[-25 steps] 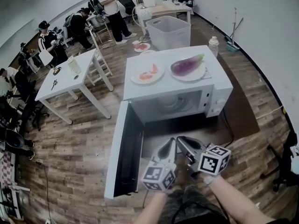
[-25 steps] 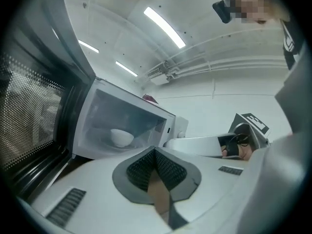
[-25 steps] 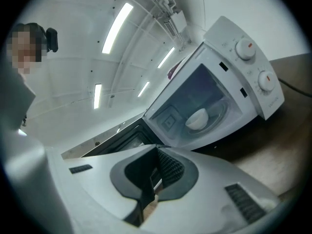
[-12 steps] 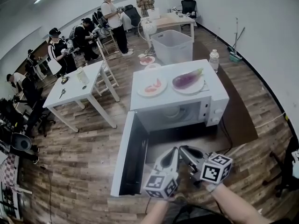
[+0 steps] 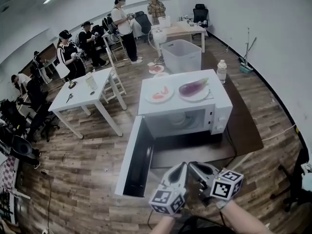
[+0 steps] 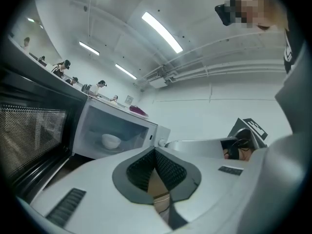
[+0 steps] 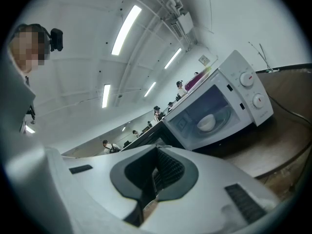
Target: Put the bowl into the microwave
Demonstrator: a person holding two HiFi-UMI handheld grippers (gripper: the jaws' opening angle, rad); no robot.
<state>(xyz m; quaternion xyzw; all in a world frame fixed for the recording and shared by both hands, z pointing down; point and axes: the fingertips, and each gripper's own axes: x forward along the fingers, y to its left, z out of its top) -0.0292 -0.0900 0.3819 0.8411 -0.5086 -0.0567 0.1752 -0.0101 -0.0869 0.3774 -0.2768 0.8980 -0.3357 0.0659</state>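
The bowl (image 5: 178,117) already sits inside the microwave (image 5: 220,112), near the middle of its cavity floor, upright and clear of the walls. It shows there in the left gripper view (image 6: 111,141) and the right gripper view (image 7: 207,123) too. The microwave stands low on the floor, and its door (image 5: 138,157) is swung fully open to the left, its free edge pointing toward the person.

The left tool (image 5: 179,169) and the right tool (image 5: 195,168) hang side by side, well short of the opening. Each is clenched with its pads together and nothing between them.

The placing looks done, so what probably remains is closing the door. The bowl lies straight ahead of both tools. The door lies ahead and to the left, and the left tool is slightly nearer it.
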